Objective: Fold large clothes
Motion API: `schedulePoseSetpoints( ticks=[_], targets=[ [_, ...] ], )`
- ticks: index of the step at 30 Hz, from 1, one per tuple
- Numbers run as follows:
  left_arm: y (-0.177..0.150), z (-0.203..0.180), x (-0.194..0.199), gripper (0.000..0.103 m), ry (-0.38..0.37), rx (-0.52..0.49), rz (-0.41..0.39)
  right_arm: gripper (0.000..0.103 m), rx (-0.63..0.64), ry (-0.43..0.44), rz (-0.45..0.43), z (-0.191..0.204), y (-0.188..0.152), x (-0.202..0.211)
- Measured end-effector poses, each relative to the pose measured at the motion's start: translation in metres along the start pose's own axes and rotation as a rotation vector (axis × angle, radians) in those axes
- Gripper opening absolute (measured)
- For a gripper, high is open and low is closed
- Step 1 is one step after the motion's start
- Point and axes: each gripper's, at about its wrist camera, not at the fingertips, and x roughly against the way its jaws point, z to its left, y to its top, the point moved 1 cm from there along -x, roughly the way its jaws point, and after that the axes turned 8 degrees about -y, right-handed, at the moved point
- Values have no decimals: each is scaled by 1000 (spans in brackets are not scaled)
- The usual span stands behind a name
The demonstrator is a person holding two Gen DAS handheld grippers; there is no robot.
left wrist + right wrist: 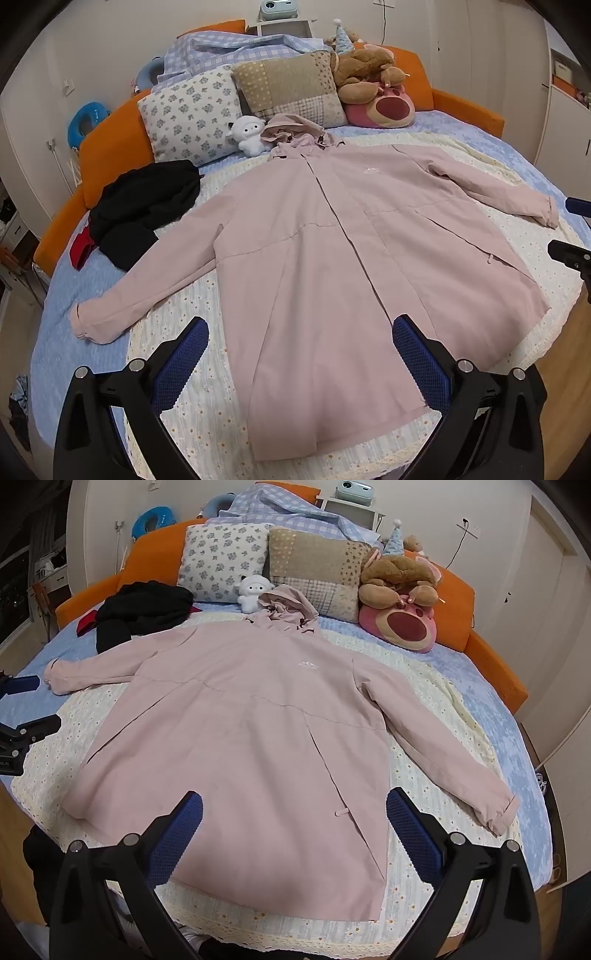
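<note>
Both claws are hanging wide open and empty above the near hem: the left gripper (299, 354) and the right gripper (293, 829) are tilting down toward the pale pink hooded jacket (332, 236), which is lying flat, front up, sleeves spread, on the cream quilted bedspread (184, 369). Judging by this, no fold is begun. Each claw is probably best going for a sleeve cuff, pinching one layer only and carrying it inward across the chest, keeping clear of the black garment heap (144, 206).

Jacket (332, 240) flat on bed (55, 332), pillows (192, 110) behind.
</note>
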Motion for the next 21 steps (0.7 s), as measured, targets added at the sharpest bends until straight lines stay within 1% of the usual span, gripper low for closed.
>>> schedulePoseSetpoints(
  ticks=[4,5,6,7,8,9,10,11,14,17,21],
  targets=[
    [4,1,1,101,6,11,-10,99,-11,8,-11,1,1,-1],
    [6,1,5,101,7,14,-23,99,-11,12,-19,2,0,3],
    [9,1,6,101,7,15,-28,99,-17,18,-29,-7,2,7],
    [5,-2,15,101,8,16,-64,99,-19,18,-39,-6,2,9],
    [0,8,18,101,-13,32,-80,99,-20,21,-48,-5,2,11],
    [5,9,14,101,-12,28,-64,99,-24,24,-56,-7,1,12],
    [6,10,18,101,-13,24,-75,99,-30,28,-75,-7,1,16],
    [6,-1,15,101,4,10,-82,99,-32,28,-83,-6,2,18],
    [7,-5,20,101,10,2,-112,99,-49,17,-116,-6,4,24],
    [6,-10,24,101,0,-5,-128,99,-68,20,-136,-6,5,28],
    [5,-12,29,101,-17,6,-146,99,-89,28,-142,-6,5,32]
  ],
)
